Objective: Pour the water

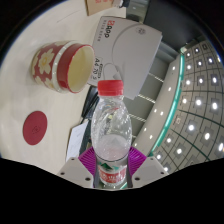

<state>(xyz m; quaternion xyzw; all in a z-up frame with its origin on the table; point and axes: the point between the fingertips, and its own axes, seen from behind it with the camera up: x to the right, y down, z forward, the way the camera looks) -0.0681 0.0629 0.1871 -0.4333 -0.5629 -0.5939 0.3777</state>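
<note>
The gripper (pixel 111 168) has its two fingers closed partway on the lower body of a clear water bottle (pixel 111 128), the purple pads (pixel 92 158) pressing each side near the label, and it carries the bottle upright, red cap (pixel 110 87) on, apparently so nothing spills before pouring. Beyond the bottle, off to one side and well apart, a red-patterned cup (pixel 63 66) lies tipped with its cream inside showing, probably the target, which would need righting. A red coaster (pixel 35 127) lies beside the bottle, nearer than the cup.
</note>
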